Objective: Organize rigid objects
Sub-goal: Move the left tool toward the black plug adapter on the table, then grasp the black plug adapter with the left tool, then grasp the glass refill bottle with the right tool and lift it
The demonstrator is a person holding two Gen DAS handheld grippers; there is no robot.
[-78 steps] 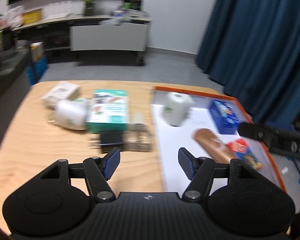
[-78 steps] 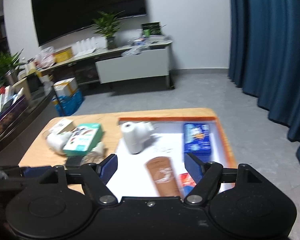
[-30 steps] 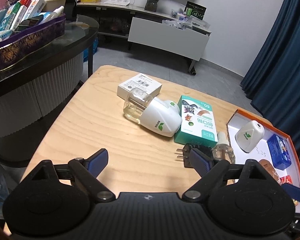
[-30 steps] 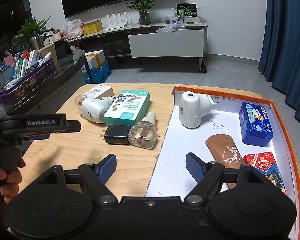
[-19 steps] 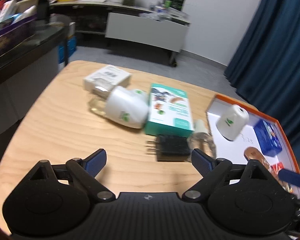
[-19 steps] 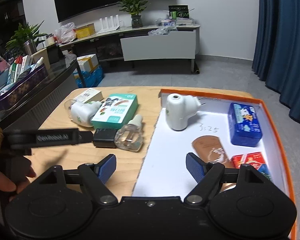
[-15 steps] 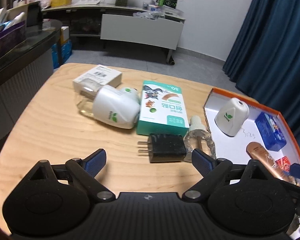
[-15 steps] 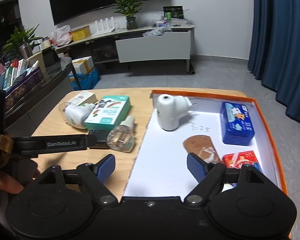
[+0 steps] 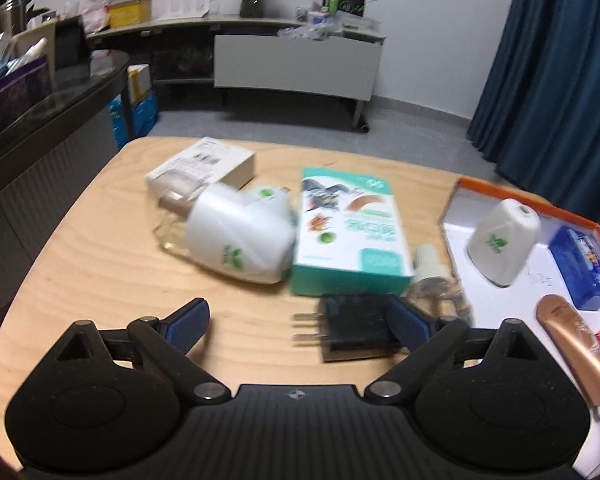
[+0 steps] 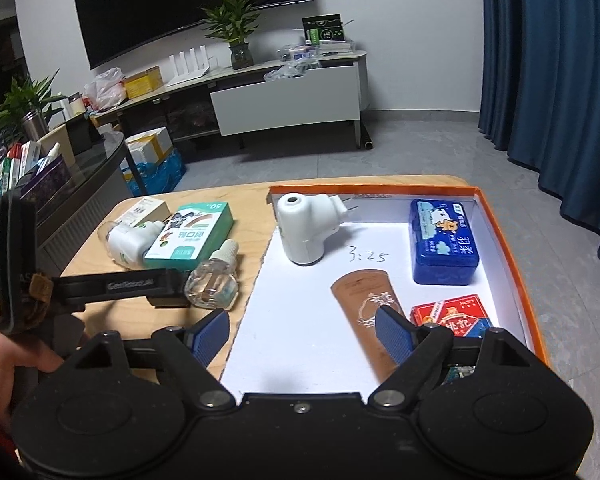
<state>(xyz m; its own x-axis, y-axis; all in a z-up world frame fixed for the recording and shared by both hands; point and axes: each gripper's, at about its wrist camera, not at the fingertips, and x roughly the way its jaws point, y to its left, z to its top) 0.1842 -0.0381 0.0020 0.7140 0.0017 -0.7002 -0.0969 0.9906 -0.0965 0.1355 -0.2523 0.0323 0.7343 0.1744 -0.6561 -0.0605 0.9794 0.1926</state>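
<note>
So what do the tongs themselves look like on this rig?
Both are matte black. The left tongs and right tongs each have two angular link arms with silver pivot screws, round housings behind, and ribbed blue pads on the fingers. The left unit's side bears grey "GenRobot.AI" lettering. A bare hand holds it.

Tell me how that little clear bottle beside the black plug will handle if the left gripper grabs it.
The clear bottle looks like smooth glass or hard plastic, so probably slippery and stiff. It lies on its side by the black plug, so a nudge may roll it. It looks nearly empty, likely light.
</note>
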